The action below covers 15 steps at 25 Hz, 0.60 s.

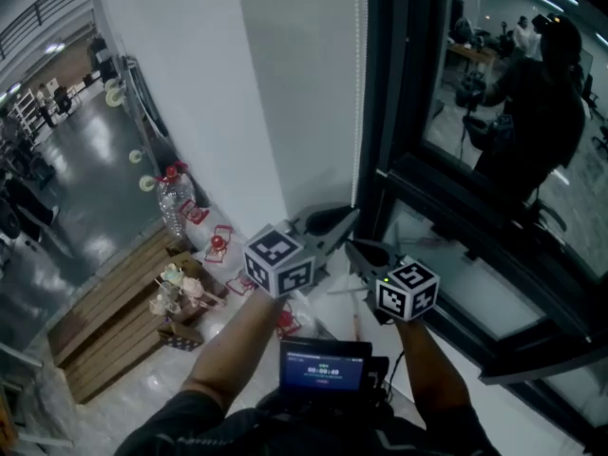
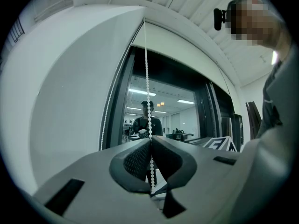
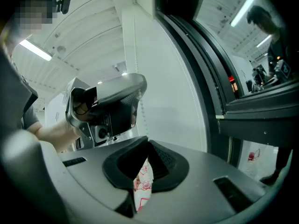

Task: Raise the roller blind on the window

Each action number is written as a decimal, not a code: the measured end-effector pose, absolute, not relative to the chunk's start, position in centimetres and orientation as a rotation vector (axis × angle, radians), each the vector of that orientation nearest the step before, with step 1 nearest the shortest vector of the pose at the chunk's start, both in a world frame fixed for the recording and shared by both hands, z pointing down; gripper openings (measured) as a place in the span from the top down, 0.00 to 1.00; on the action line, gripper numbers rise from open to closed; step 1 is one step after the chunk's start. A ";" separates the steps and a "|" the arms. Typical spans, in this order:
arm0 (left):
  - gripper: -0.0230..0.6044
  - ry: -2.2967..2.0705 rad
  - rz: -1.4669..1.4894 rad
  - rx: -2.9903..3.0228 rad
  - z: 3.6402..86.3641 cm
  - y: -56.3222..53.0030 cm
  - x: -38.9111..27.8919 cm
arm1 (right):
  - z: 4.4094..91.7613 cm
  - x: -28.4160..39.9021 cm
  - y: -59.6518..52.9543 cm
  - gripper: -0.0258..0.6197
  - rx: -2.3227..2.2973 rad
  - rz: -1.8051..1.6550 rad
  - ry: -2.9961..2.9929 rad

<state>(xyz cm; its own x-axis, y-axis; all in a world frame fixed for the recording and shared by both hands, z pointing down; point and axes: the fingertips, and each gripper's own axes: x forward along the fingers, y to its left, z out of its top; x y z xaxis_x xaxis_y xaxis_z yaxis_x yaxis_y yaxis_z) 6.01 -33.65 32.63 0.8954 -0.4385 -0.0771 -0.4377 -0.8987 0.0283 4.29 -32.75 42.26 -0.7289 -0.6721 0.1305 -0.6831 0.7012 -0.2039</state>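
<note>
My left gripper [image 2: 150, 140] and right gripper [image 3: 147, 142] both clamp the chain [image 2: 146, 69]; I advise pulling straight down, steadily, without slip.

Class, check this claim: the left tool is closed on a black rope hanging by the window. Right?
No rope: the left tool is closed on a white bead chain hanging by the window, as the left gripper view shows.
</note>
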 end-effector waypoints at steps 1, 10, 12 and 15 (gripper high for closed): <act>0.95 -0.705 -0.119 3.039 33.2 -33.7 6.0 | 42.8 4.4 -32.7 0.96 1.138 0.387 -2.845; 0.95 -0.687 -0.110 3.018 35.0 -33.8 6.3 | 44.6 5.8 -31.7 0.90 1.132 0.359 -2.739; 0.95 -0.690 -0.113 3.015 35.0 -33.8 6.3 | 44.2 6.6 -31.2 0.86 1.132 0.324 -2.713; 0.95 -0.686 -0.111 3.024 35.2 -33.8 6.4 | 41.6 8.2 -30.7 0.82 1.176 0.274 -2.742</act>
<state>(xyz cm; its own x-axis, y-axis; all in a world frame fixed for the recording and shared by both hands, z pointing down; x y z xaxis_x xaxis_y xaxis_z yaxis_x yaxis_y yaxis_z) 6.42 -33.79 35.17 0.8997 -0.4323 -0.0612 -0.4295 -0.9015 0.0531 8.23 -30.71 41.63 -0.6831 -0.7012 0.2040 -0.7277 0.6770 -0.1100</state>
